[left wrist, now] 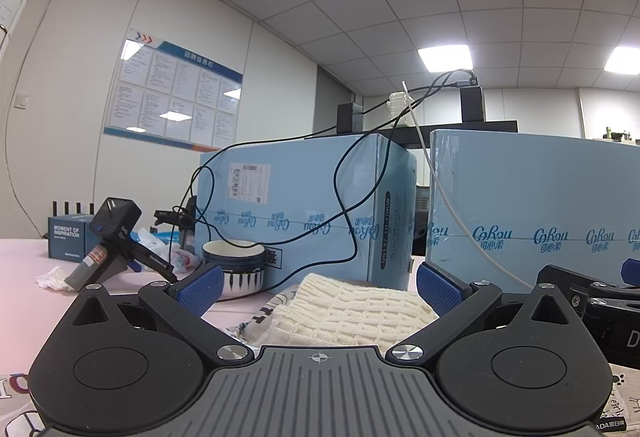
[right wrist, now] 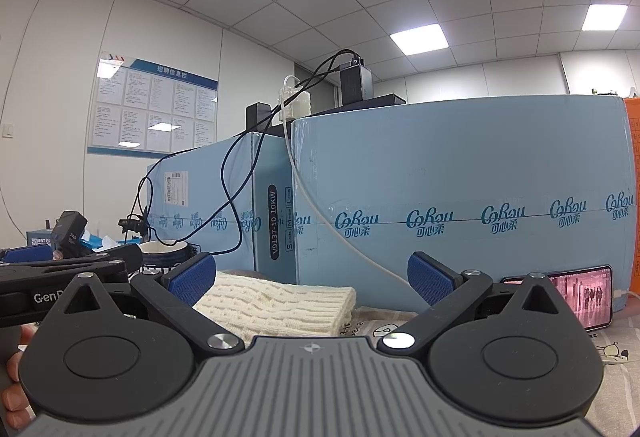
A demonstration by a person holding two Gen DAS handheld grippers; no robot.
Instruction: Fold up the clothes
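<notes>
Boxes: two light blue cardboard boxes (right wrist: 460, 197) carry a repeated teal "CoRou" logo with 可心柔 beneath it, on a band of tape along their sides.
Box end: the left box (left wrist: 296, 205) reads "V9137-10-10KW" down a dark strip, beside size marks S, M, L.
Shipping label: a white barcode sticker (left wrist: 248, 183) sits on that box; its print is too small to read.
Wall board: the blue-framed notice board (left wrist: 176, 93) is headed 招聘信息栏.
Small box: a dark blue box (left wrist: 68, 239) says "MOMENT OF INSPIRATION".
Left gripper: its side (right wrist: 48, 297) shows "GenD", probably cut off.
</notes>
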